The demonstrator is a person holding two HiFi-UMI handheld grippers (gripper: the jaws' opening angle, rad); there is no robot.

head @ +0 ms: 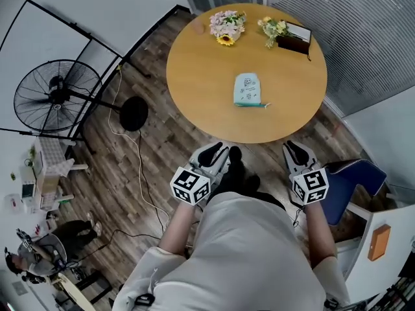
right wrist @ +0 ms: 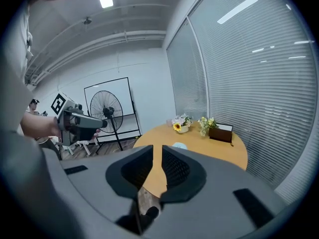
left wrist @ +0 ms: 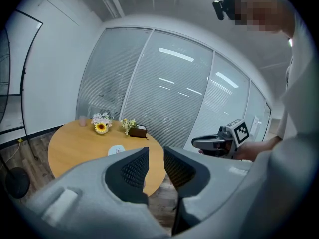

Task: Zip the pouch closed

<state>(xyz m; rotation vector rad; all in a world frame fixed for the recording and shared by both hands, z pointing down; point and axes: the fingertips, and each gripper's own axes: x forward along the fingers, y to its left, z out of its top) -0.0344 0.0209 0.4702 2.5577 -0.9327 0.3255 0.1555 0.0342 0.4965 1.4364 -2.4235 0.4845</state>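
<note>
Pouch flat at middle of round table, zip pull toward near edge. Left gripper and right gripper held off table's near edge, well apart from pouch. Each: jaws narrowly apart, nothing between. Flowers at table's far edge.

Round wooden table on plank floor, standing fan near, slatted blinds behind.

pouch on round table, left gripper, right gripper off its near edge
</note>
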